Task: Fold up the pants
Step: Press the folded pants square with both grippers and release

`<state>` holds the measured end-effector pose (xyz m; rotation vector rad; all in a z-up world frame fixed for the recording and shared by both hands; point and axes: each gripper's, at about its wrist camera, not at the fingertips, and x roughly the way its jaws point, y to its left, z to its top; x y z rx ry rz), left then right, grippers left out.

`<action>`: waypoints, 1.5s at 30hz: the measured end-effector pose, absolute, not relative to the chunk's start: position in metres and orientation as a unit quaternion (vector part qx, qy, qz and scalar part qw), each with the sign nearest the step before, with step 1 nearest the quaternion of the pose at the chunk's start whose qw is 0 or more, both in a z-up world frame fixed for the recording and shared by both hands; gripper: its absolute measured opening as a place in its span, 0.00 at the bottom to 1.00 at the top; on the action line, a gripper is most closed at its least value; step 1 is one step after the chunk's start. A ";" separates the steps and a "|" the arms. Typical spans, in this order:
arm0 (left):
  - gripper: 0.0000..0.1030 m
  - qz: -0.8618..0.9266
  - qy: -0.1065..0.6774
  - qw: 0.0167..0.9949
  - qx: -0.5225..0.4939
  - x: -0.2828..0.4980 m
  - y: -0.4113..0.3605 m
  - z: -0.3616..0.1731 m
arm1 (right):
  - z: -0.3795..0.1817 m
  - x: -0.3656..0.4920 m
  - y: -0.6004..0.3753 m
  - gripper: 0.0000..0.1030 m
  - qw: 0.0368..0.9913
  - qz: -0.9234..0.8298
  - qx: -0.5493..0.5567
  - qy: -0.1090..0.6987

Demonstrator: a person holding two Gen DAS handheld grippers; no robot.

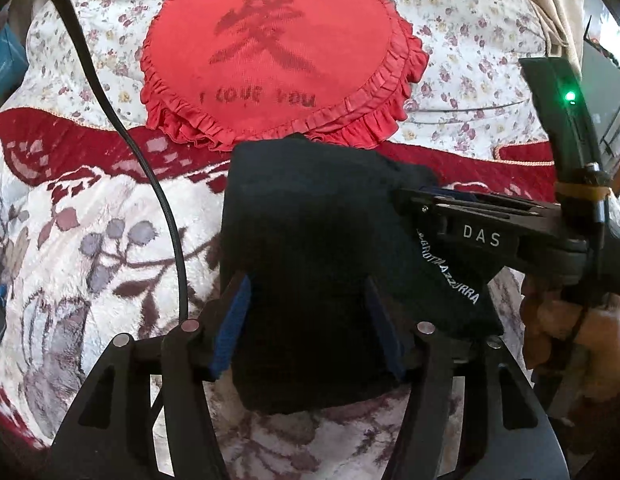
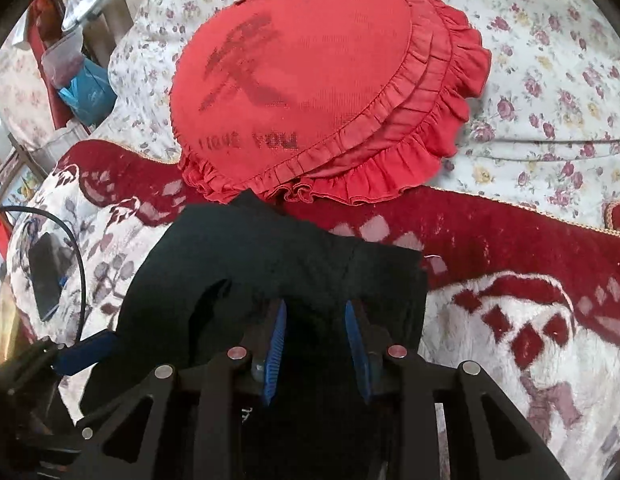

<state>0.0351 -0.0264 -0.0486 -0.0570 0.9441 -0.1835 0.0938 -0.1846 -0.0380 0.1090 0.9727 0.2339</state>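
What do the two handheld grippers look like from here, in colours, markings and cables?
Both are black plastic with cut-out, truss-like linkages and round silver pivot pins. The left gripper has blue pads on its fingers, and a black cable runs beside it. The right gripper has blue ribbed pads; the left wrist view shows white "DAS" lettering on its side and a lit green light.

The red heart-shaped cushion (image 1: pixel 270 60) carries a large dark Chinese character, too smeared to name with certainty, and beneath it the stitched words "I LOVE YOU", which show in both wrist views. The right tool (image 1: pixel 405 196) bears the white letters "DAS" on its black body. Along the black pants (image 1: pixel 310 240) runs white lettering that reads roughly "GROTTA AZZURRA", its first letters hidden under the tool.
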 end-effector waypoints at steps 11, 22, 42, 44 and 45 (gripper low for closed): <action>0.59 -0.073 0.445 0.892 -0.035 0.029 -0.026 -0.048 | -0.017 0.030 -0.190 0.41 0.880 0.113 0.028 0.461; 0.59 -0.051 0.420 0.906 -0.007 0.009 -0.026 -0.028 | -0.013 0.006 -0.196 0.43 0.886 0.109 0.049 0.448; 0.59 -0.007 0.361 0.932 0.021 -0.036 -0.018 0.024 | 0.026 -0.020 -0.188 0.50 0.898 0.120 0.058 0.419; 0.59 0.004 0.356 0.934 0.031 -0.039 -0.021 0.026 | 0.027 -0.021 -0.187 0.50 0.898 0.122 0.058 0.419; 0.59 0.009 0.353 0.935 0.037 -0.041 -0.022 0.027 | 0.028 -0.022 -0.186 0.50 0.898 0.122 0.056 0.419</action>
